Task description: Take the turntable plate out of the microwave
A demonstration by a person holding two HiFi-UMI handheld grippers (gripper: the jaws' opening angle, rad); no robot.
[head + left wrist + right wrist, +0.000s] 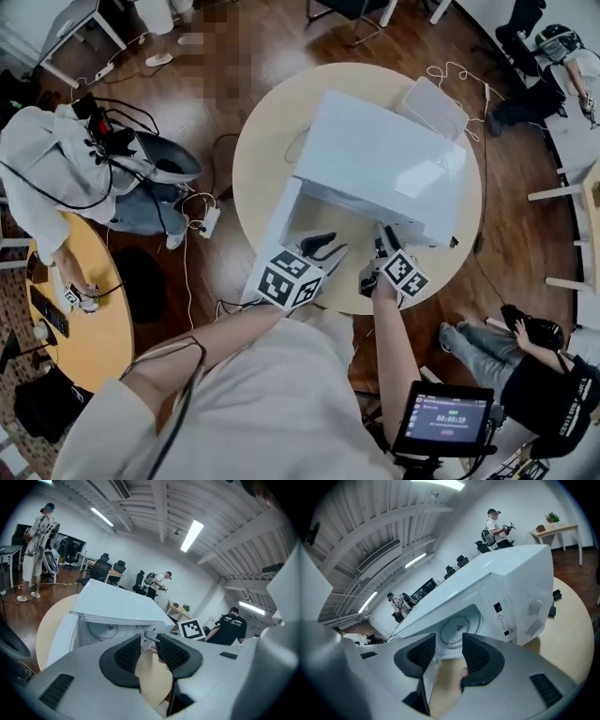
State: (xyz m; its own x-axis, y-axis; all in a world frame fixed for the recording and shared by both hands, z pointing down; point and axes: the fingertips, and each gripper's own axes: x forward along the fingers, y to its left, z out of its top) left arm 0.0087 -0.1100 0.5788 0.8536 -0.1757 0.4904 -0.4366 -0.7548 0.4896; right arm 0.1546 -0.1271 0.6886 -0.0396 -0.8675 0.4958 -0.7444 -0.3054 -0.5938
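Observation:
The white microwave (pixel 384 159) stands on a round beige table (pixel 267 141), its door (pixel 281 230) swung open to the left. The glass turntable plate (pixel 458 629) lies flat inside the cavity; the left gripper view catches it as a pale disc (pixel 102 631). My left gripper (pixel 319 246) hovers in front of the opening, near the door, jaws open and empty (pixel 149 648). My right gripper (pixel 384 242) is at the front right of the opening, open (pixel 449 651), with the plate lined up beyond the gap. Neither touches the plate.
A white flat device (pixel 433 105) lies on the table behind the microwave, and a small black item (pixel 555 595) to its right. A person sits at a yellow table (pixel 94 328) on the left; another sits low at the right (pixel 525 361). A screen (pixel 445 417) hangs at my lower right.

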